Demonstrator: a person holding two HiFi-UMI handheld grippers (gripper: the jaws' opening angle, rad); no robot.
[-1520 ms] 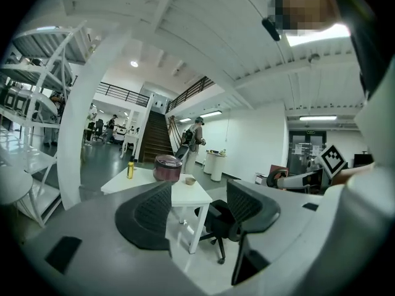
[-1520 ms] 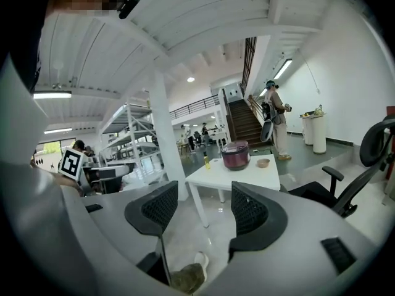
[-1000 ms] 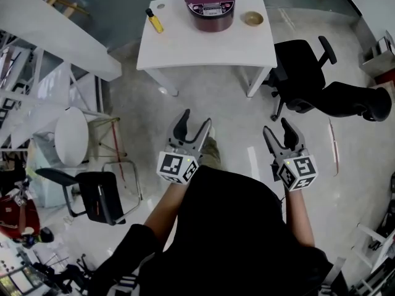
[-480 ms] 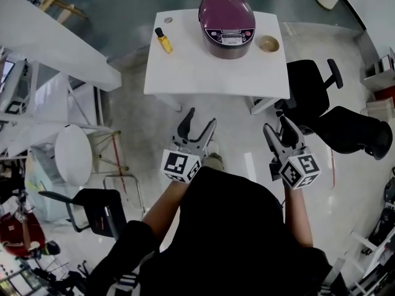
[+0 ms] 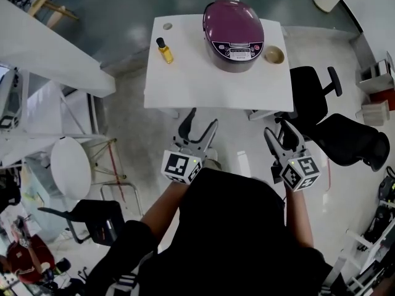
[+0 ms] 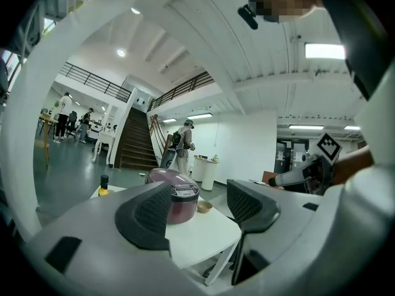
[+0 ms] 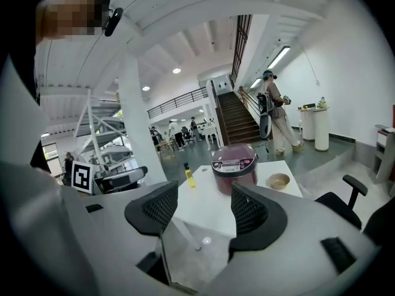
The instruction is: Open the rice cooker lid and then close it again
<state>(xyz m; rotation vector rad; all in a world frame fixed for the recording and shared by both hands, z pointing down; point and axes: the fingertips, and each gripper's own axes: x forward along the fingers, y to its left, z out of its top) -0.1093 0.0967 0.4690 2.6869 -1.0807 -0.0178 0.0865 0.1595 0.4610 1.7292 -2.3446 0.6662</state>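
A maroon rice cooker (image 5: 233,34) with its lid down stands at the back of a white table (image 5: 210,85); it also shows as the rice cooker (image 6: 176,196) and the rice cooker (image 7: 235,166) in the gripper views. My left gripper (image 5: 199,123) is open and empty, held over the floor well short of the table's near edge. My right gripper (image 5: 281,132) is likewise open and empty, near the table's right front corner. Neither touches the cooker.
On the table stand a yellow oil bottle (image 5: 164,50) at the left and a small wooden bowl (image 5: 273,55) right of the cooker. Black office chairs (image 5: 321,113) sit right of the table. A round white stool (image 5: 70,167) and a black chair (image 5: 92,217) are at the left.
The table and cooker have come nearer in the head view as the person steps toward them. Both grippers stay open and held in front.
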